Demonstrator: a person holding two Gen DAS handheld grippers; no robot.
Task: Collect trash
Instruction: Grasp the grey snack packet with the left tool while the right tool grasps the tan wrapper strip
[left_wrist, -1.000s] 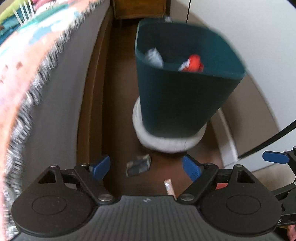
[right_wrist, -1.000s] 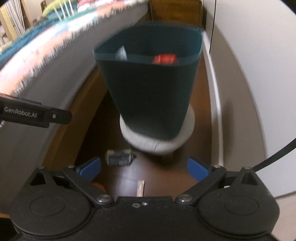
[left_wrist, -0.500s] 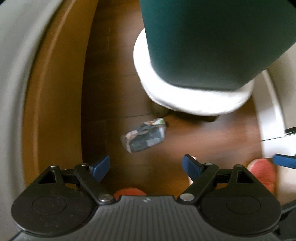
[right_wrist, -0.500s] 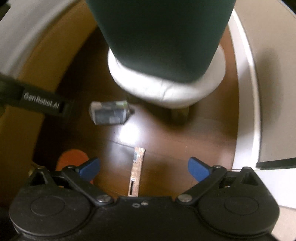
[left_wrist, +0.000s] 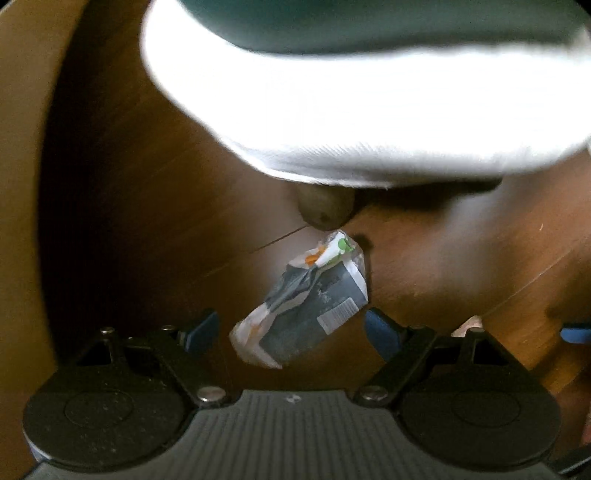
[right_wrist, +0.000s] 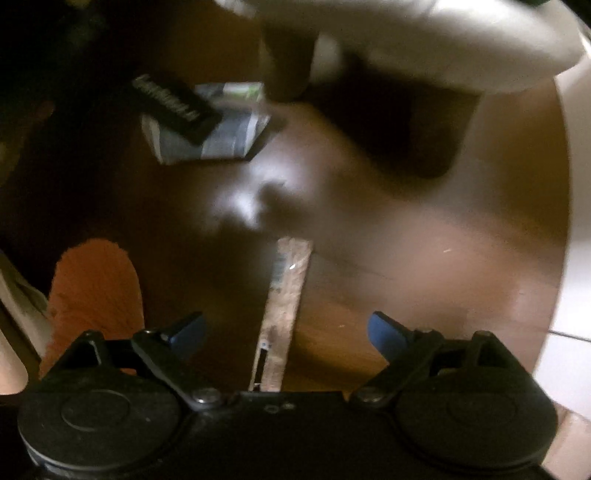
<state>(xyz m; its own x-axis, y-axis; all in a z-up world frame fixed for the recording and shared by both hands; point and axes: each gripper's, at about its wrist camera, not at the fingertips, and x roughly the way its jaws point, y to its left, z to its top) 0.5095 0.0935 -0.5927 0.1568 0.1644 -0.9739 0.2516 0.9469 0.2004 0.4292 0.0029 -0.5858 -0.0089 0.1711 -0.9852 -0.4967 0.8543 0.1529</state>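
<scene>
A crumpled grey and white wrapper (left_wrist: 306, 306) lies on the dark wood floor, its lower end between the blue tips of my left gripper (left_wrist: 291, 332), which is open and hangs just above it. A thin brown paper strip (right_wrist: 282, 314) lies on the floor between the tips of my right gripper (right_wrist: 288, 332); its jaws are closing and do not press the strip. The right wrist view also shows the grey wrapper (right_wrist: 221, 136) farther back, partly hidden by the left gripper's black body (right_wrist: 173, 107). The teal bin (left_wrist: 351, 22) stands on a white stool (left_wrist: 369, 122).
A wooden stool leg (left_wrist: 325, 210) stands just behind the wrapper. An orange slipper (right_wrist: 96, 291) on a person's foot is at the left in the right wrist view. A white baseboard and wall (right_wrist: 576, 258) run along the right.
Both grippers have dropped from bin height down close to the floor. The wrapper and the strip now lie between their tips, and the bin has slid out of the top of both views.
</scene>
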